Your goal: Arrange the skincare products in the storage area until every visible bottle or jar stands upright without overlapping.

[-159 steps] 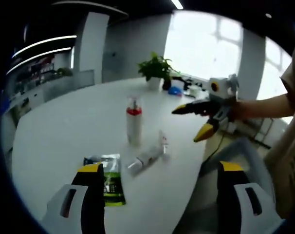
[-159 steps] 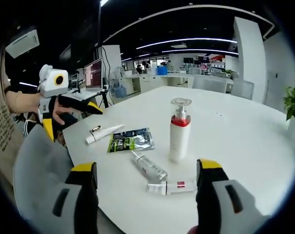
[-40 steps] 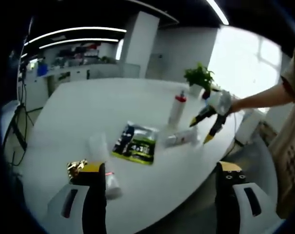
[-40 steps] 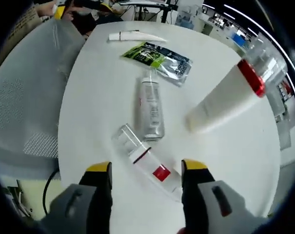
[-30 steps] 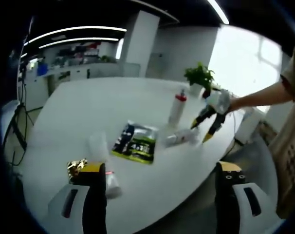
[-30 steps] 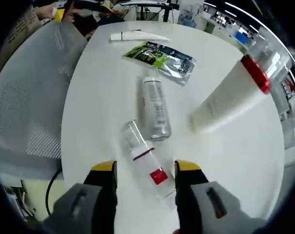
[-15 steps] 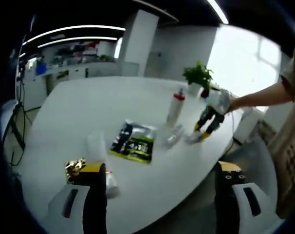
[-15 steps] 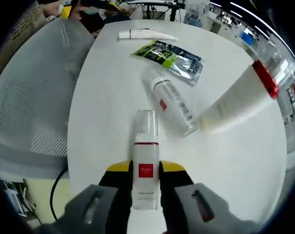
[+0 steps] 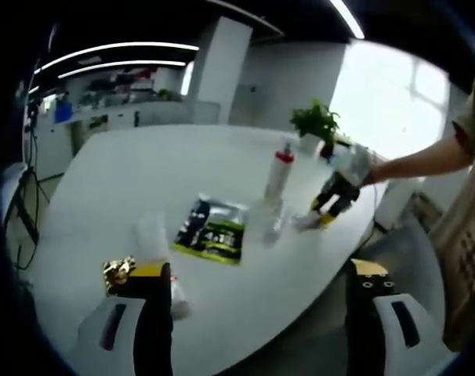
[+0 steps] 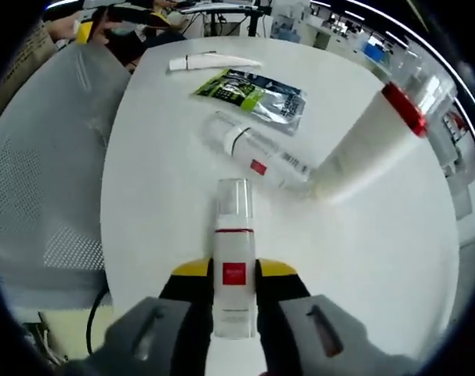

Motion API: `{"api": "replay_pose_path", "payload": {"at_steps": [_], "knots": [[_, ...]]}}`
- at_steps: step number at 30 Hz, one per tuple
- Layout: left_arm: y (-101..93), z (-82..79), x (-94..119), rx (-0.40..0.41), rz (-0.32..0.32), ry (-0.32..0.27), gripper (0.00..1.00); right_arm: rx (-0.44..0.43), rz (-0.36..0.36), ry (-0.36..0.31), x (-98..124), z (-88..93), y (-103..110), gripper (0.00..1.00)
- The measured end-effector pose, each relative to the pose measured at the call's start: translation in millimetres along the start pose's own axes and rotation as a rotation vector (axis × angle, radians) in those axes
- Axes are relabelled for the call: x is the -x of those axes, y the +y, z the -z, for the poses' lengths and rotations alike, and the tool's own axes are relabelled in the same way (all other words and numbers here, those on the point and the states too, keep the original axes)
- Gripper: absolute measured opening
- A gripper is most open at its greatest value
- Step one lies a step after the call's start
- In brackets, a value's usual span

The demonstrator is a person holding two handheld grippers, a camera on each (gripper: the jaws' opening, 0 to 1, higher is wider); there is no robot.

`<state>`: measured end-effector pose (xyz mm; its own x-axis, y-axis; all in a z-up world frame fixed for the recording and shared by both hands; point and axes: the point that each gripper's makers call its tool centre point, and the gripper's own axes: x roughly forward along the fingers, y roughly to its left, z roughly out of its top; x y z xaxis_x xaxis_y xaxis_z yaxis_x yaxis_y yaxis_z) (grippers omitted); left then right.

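Observation:
My right gripper (image 10: 233, 286) is shut on a small clear bottle (image 10: 233, 235) with a red label, its clear cap pointing away from me above the white table (image 10: 167, 196). A second clear bottle (image 10: 257, 157) lies on its side just beyond it. A tall white pump bottle (image 10: 363, 141) with a red collar stands upright. In the left gripper view, the right gripper (image 9: 331, 207) holds the small bottle near the table's edge, beside the lying bottle (image 9: 270, 219) and the pump bottle (image 9: 278, 168). My left gripper (image 9: 257, 313) is open, with nothing between its jaws.
A green and silver sachet (image 10: 253, 94) and a white tube (image 10: 210, 61) lie flat further along the table. The sachet (image 9: 210, 229) and tube (image 9: 153, 239) lie near my left gripper. A grey chair (image 10: 41, 172) stands by the table edge; a potted plant (image 9: 316, 125) sits at the far side.
My right gripper has shut on the small red-label bottle and turned it in line with the jaws. The lying clear bottle has swung round. The left gripper has hardly moved.

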<state>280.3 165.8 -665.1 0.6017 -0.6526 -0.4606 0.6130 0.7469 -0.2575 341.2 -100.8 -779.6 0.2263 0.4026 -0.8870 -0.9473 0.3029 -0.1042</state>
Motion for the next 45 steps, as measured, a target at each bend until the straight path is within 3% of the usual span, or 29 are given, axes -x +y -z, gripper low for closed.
{"api": "replay_pose_path", "payload": {"at_steps": [8,13,20,36,45], "knots": [[-2.7,0.3,-1,-0.009,0.017,0.002,0.89,-0.063,0.055,-0.064,6,-12.1,2,0.19],[-4.9,-0.3,0,-0.011,0.029,-0.002,0.89,-0.136,0.095,-0.179,17,-35.8,3,0.19],[-7.0,-1.4,-1,-0.010,0.039,-0.006,0.89,-0.200,0.122,-0.290,28,-61.7,9,0.19],[-28.3,-16.2,-3,-0.001,0.107,-0.036,0.89,-0.409,0.109,-0.575,55,-121.2,28,0.19],[-42.1,-36.4,-8,0.015,0.176,-0.073,0.89,-0.522,0.081,-0.731,69,-150.5,32,0.19]]}}
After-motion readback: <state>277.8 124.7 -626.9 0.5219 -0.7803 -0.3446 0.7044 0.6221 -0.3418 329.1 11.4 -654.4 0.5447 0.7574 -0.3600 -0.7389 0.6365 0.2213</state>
